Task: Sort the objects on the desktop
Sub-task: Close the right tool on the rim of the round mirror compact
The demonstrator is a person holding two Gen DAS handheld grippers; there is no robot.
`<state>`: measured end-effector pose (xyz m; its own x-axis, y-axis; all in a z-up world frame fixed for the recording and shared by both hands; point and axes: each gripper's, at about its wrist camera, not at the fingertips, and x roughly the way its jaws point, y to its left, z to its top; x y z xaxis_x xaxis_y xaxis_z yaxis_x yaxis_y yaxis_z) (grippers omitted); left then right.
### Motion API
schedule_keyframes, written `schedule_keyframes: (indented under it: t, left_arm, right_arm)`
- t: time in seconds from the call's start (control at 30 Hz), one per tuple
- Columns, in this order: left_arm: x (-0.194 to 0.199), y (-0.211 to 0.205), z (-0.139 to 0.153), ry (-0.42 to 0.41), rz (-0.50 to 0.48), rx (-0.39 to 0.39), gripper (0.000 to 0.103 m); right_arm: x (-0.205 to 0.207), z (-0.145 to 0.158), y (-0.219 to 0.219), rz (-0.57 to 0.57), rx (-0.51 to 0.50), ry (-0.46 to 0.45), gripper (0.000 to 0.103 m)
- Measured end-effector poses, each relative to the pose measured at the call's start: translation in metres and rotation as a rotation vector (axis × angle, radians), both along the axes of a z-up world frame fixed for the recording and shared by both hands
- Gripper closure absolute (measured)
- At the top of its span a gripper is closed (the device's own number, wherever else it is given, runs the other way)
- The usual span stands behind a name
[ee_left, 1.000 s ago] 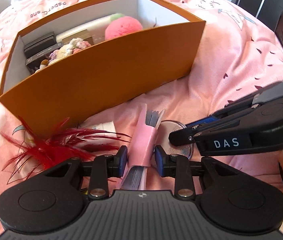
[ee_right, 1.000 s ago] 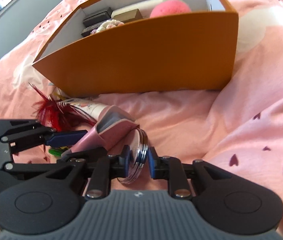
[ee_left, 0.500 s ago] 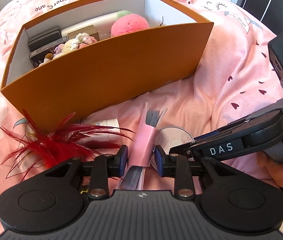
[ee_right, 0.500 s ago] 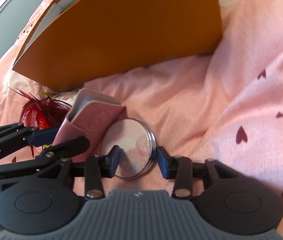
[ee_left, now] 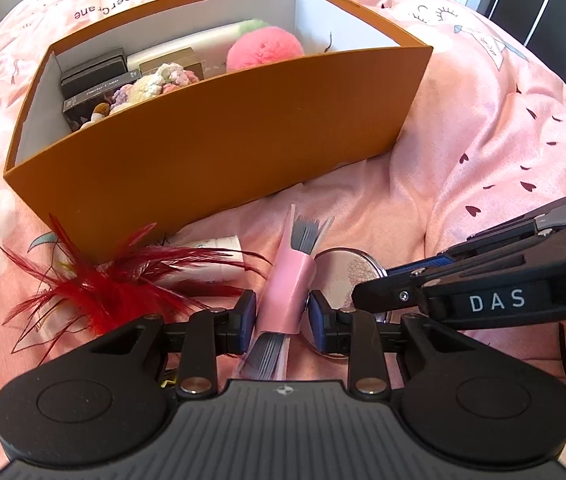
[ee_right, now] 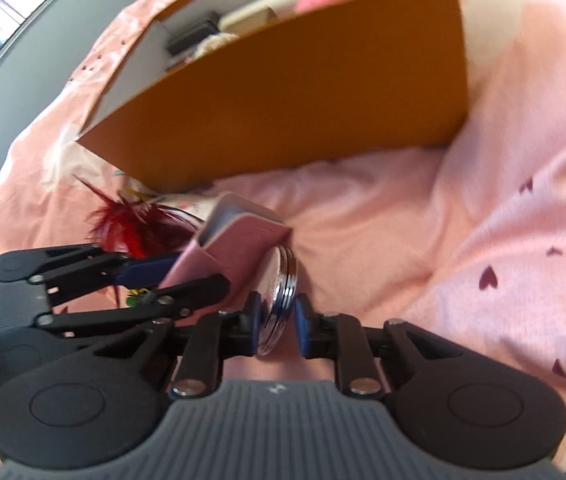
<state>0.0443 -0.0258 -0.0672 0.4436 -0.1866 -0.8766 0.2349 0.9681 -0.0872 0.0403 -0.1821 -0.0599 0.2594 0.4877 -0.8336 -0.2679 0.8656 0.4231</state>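
Observation:
My left gripper point(ee_left: 283, 322) is shut on a pink card case point(ee_left: 287, 288) with grey leaves inside, held upright just above the pink bedspread. To its right, a round silver compact mirror point(ee_right: 281, 292) stands on edge between the pads of my right gripper point(ee_right: 279, 320). Those jaws are closing on the mirror's two faces. The mirror leans against the pink case point(ee_right: 239, 248). In the left wrist view the right gripper's fingers point(ee_left: 375, 292) reach in over the mirror point(ee_left: 347, 272). An open orange box point(ee_left: 223, 140) stands just beyond both grippers.
The box holds dark small boxes, a crochet flower bunch and a pink pompom point(ee_left: 263, 50). A red feather point(ee_left: 111, 288) and a white tube point(ee_left: 211, 248) lie left of the case, by the box's front wall. Rumpled pink bedspread point(ee_right: 503, 220) spreads to the right.
The right gripper opened around the mirror, which lay flat half a second ago, then closed on it again with the mirror on edge. The left gripper and pink case stayed put.

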Motion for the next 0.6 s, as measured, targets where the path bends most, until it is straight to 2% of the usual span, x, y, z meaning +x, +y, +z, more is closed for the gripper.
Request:
schedule_keyframes:
  t: [0.17, 0.33, 0.5, 0.6]
  left_arm:
    - [0.001, 0.003, 0.0, 0.006, 0.019, -0.008, 0.071]
    - [0.001, 0.005, 0.0, 0.012, 0.026, -0.018, 0.071]
    - [-0.001, 0.004, 0.002, -0.001, 0.017, -0.008, 0.073]
    - [-0.003, 0.004, 0.005, 0.003, 0.01, -0.013, 0.075]
  right_arm:
    - [0.009, -0.009, 0.0, -0.022, 0.057, 0.057, 0.081]
    - [0.014, -0.017, -0.003, -0.025, 0.071, 0.084, 0.081]
    - [0.01, -0.008, -0.005, -0.026, 0.077, 0.045, 0.085]
    - [0.008, 0.002, -0.005, -0.013, 0.044, 0.003, 0.087]
